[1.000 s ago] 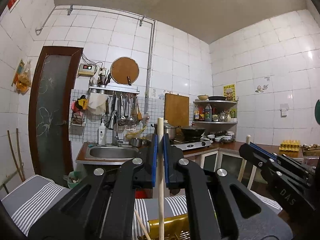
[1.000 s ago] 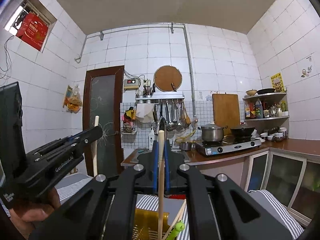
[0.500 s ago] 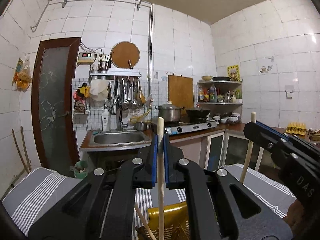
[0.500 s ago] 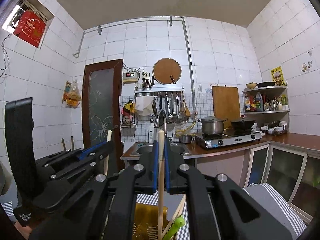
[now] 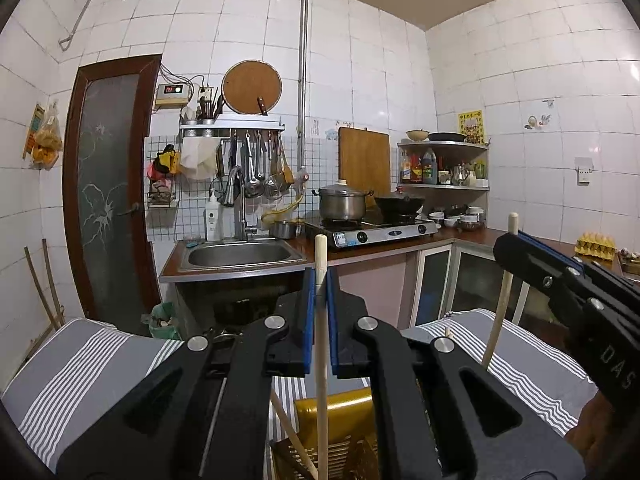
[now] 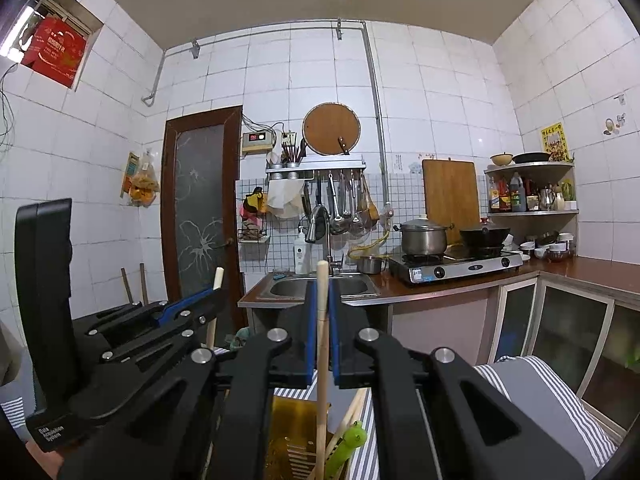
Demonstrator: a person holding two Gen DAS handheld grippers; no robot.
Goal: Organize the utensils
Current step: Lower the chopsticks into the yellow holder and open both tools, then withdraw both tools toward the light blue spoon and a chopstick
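My left gripper (image 5: 319, 280) is shut on a pale wooden stick (image 5: 321, 344), held upright above a yellow slatted utensil holder (image 5: 340, 416). My right gripper (image 6: 322, 292) is shut on a second wooden stick (image 6: 322, 360), upright over the same holder (image 6: 288, 432). The right gripper also shows at the right of the left wrist view (image 5: 560, 280), with its stick (image 5: 498, 312). The left gripper shows at the left of the right wrist view (image 6: 192, 308), with its stick (image 6: 214, 308). A green-handled utensil (image 6: 348, 444) and more wooden sticks (image 6: 352, 412) lean in the holder.
The holder stands on a grey and white striped cloth (image 5: 80, 372). Behind are a steel sink (image 5: 240, 254), a gas stove (image 5: 372, 232) with a pot (image 5: 342, 202) and a wok, a corner shelf (image 5: 444, 164) and a brown door (image 5: 112, 184).
Both grippers have dropped and pitched down a little, so the room sits higher in both views. Each still holds its stick upright. The two grippers keep their side-by-side spacing.
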